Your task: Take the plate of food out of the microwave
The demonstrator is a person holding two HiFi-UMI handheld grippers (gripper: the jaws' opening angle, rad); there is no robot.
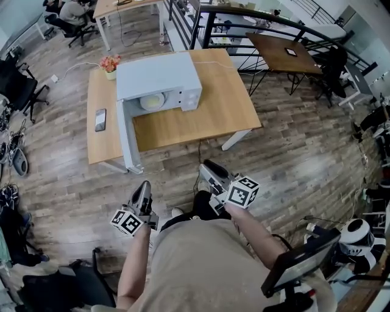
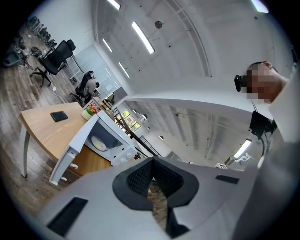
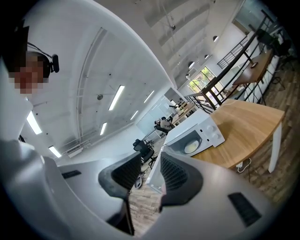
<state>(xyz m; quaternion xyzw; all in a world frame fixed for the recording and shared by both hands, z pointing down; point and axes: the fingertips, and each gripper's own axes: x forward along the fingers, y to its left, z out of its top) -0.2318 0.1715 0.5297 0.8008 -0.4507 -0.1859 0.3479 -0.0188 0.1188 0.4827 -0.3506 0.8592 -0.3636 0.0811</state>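
A white microwave (image 1: 158, 76) stands on a wooden table (image 1: 225, 103) with its door (image 1: 128, 137) swung wide open to the left. Inside it lies a pale plate of food (image 1: 152, 101), which also shows in the left gripper view as the plate (image 2: 98, 143) and in the right gripper view as the plate (image 3: 191, 147). Both grippers are held close to the person's body, well short of the table. The left gripper (image 1: 144, 184) (image 2: 151, 161) is shut and empty. My right gripper (image 1: 207, 166) (image 3: 151, 159) is open by a narrow gap, with nothing between its pads.
A black phone (image 1: 100, 119) and a small flower pot (image 1: 110, 64) sit on the table's left part. Wooden floor lies between me and the table. A dark railing (image 1: 213, 18), a second table (image 1: 286, 52) and office chairs (image 1: 21, 91) stand around.
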